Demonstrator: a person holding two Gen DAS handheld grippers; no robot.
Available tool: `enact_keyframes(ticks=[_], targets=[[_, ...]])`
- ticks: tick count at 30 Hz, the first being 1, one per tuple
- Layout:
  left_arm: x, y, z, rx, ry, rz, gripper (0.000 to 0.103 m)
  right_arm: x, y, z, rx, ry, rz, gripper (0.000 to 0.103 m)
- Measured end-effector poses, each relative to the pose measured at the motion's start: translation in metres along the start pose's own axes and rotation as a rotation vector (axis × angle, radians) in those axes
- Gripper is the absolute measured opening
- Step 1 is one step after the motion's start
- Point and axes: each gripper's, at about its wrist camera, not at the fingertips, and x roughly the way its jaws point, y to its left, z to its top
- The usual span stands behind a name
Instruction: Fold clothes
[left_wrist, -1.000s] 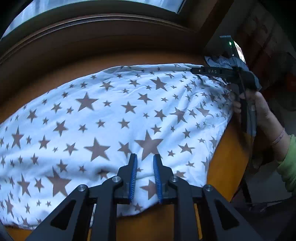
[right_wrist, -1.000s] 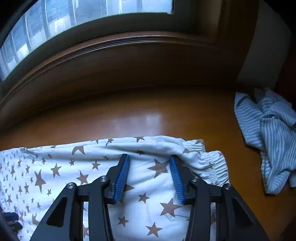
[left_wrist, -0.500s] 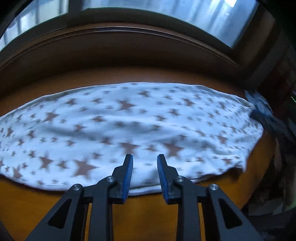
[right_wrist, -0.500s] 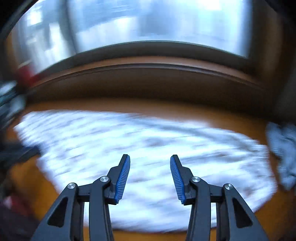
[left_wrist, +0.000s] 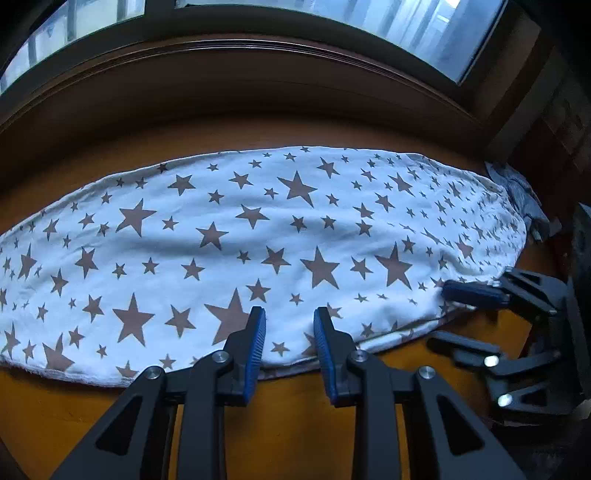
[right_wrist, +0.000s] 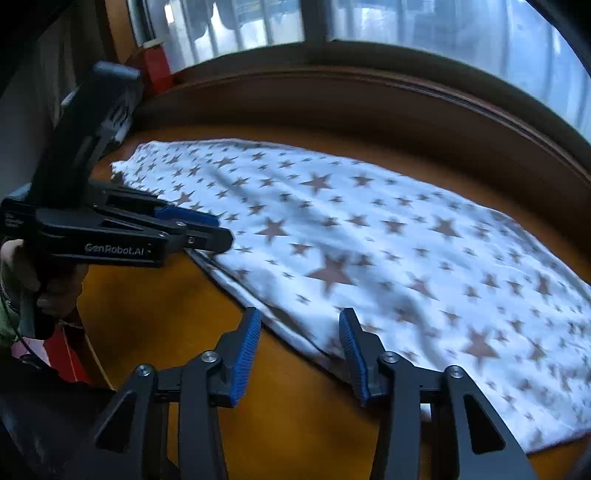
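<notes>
A white garment with brown stars (left_wrist: 258, 236) lies spread flat on the orange-brown wooden table (left_wrist: 280, 410). It also shows in the right wrist view (right_wrist: 388, 251). My left gripper (left_wrist: 289, 325) is open, its fingertips over the garment's near edge; it also shows in the right wrist view (right_wrist: 207, 227) at the left. My right gripper (right_wrist: 300, 325) is open over the garment's near edge; it also shows in the left wrist view (left_wrist: 461, 317) at the garment's right end. Neither holds cloth.
A blue-and-white striped cloth (left_wrist: 524, 199) lies bunched at the table's far right. A dark wooden window ledge (left_wrist: 258, 81) runs along the back under the window. A red object (right_wrist: 157, 66) sits at the back left corner.
Both grippers pulled back from the garment's far right end to its near edge. The right gripper swung left and now faces along the near hem. The garment lies flatter.
</notes>
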Motion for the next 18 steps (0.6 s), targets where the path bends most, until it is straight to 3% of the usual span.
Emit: enact_keyframes(ticks=[3,5,7,10,16,18], targets=[[-0.002,0.006,-0.003,0.008,-0.002,-0.007,0.024,0.012,0.008,0.004,-0.044,0.019,-0.030,0.022],[-0.004,0.010,-0.005,0.007,-0.003,-0.011,0.024,0.015,0.009,0.007,-0.049,0.024,-0.036,0.018],[-0.011,0.014,-0.009,0.008,-0.005,-0.010,0.024,0.015,0.003,0.009,-0.022,0.030,-0.014,0.007],[-0.018,0.018,-0.012,0.013,-0.007,-0.009,0.024,0.013,-0.006,0.011,0.036,0.029,0.027,0.006],[-0.017,0.022,-0.010,0.010,-0.011,0.007,0.024,-0.005,-0.029,0.013,0.232,-0.026,0.221,0.006],[-0.020,0.025,-0.008,0.005,-0.015,0.011,0.024,0.002,-0.029,0.011,0.226,0.010,0.216,0.006]])
